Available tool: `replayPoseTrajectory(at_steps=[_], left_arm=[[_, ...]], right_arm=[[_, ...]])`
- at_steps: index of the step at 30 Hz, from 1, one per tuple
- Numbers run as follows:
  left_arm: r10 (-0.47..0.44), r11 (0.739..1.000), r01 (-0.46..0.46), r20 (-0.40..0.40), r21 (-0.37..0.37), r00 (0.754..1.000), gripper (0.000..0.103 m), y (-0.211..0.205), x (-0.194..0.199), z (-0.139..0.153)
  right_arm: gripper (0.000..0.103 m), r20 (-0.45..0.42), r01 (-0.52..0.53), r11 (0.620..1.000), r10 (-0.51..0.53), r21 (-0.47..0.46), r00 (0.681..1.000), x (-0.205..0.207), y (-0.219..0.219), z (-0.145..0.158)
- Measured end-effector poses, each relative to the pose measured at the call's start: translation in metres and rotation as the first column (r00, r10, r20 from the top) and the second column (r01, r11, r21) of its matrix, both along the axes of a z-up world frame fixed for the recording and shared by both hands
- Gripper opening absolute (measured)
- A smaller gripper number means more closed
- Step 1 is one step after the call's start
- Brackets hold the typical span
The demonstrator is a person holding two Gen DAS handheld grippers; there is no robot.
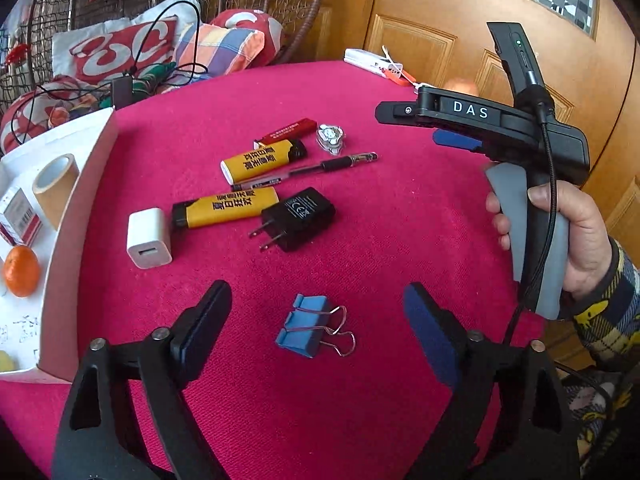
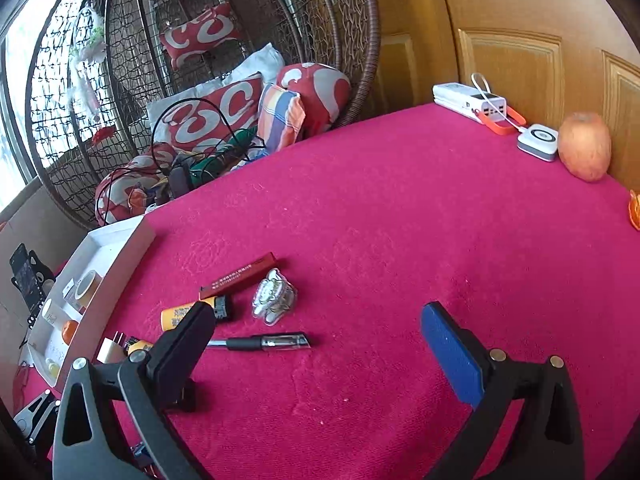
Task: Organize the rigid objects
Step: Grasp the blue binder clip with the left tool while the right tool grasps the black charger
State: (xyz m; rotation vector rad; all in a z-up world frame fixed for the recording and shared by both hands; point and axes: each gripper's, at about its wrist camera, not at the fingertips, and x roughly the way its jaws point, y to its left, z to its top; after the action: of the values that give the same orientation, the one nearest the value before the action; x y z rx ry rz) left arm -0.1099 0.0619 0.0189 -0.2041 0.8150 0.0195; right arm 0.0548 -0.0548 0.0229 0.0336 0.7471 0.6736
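Observation:
On the red cloth lie blue binder clips [image 1: 310,330], a white charger cube [image 1: 149,238], a black plug adapter [image 1: 296,218], two yellow lighters [image 1: 228,210] [image 1: 262,160], a black pen [image 1: 316,168], a red lighter [image 1: 290,129] and a clear trinket [image 1: 330,138]. My left gripper [image 1: 318,304] is open and empty, straddling the binder clips just above them. My right gripper [image 2: 320,328] is open and empty above the cloth, right of the pen [image 2: 266,342], trinket [image 2: 276,296] and red lighter [image 2: 238,276]. It also shows in the left wrist view [image 1: 456,140].
A white tray [image 1: 86,184] at the left edge holds a tape roll [image 1: 56,188], a small box [image 1: 20,216] and an orange [image 1: 21,271]. At the table's far side stand a power bank [image 2: 468,100], a small white device [image 2: 538,142] and an apple [image 2: 585,146]. A wicker chair [image 2: 224,80] with cushions stands behind.

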Motion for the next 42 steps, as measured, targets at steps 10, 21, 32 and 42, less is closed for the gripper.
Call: replayPoseTrajectory(at_steps=[10,21,32,42], left_arm=[[-0.019,0.997,0.023,-0.046,0.076,0.999,0.023,-0.003,-0.001,-0.01],[0.087,0.996,-0.088,0.022,0.033,0.996,0.021,0.025,-0.029,-0.002],[0.136,0.99,-0.139,0.071,0.031,0.988,0.021,0.032,-0.046,0.011],[0.181,0.983,-0.183,0.132,0.009,0.975,0.021,0.044,-0.057,0.026]], right_arm=[[0.103,-0.022,-0.053,0.998,0.053,0.026,0.998,-0.003,0.006,-0.001],[0.103,-0.036,-0.327,0.944,0.325,-0.049,0.945,-0.038,0.049,-0.006],[0.081,-0.031,-0.442,0.869,0.447,-0.221,0.894,-0.072,0.098,-0.024],[0.051,0.019,-0.44,0.872,0.454,-0.215,0.891,-0.075,0.089,-0.016]])
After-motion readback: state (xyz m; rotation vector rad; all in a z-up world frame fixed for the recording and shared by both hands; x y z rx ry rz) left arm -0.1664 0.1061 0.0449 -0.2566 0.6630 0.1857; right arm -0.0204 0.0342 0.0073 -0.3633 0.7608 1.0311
